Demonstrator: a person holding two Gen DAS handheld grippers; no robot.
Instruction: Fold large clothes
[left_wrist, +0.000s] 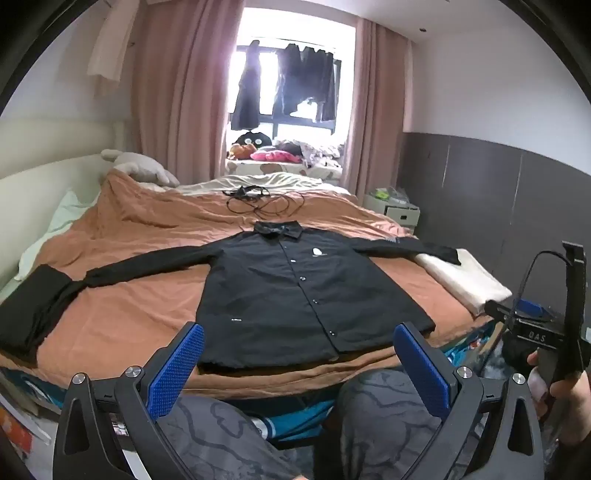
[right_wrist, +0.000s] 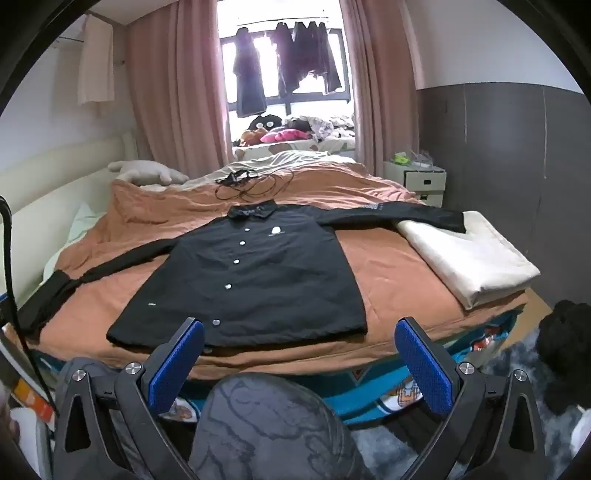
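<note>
Both tools gape wide with nothing between the pads, the left tool and right tool hanging short of the black jacket, which lies spread flat on the bed ahead. Risk, as I judge it: the jacket's slick cloth slides on the rumpled orange cover, or one pad pinches cover along with the hem. That far sleeve draped on the cream cushion off to the right could drag crooked.

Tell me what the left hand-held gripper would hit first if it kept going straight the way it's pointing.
Most likely the hem of the black jacket spread on the bed's orange cover. The left hand-held gripper is open and empty, aimed slightly downward at that near edge. Nothing seems to stand between, though depth is hard to judge.
</note>
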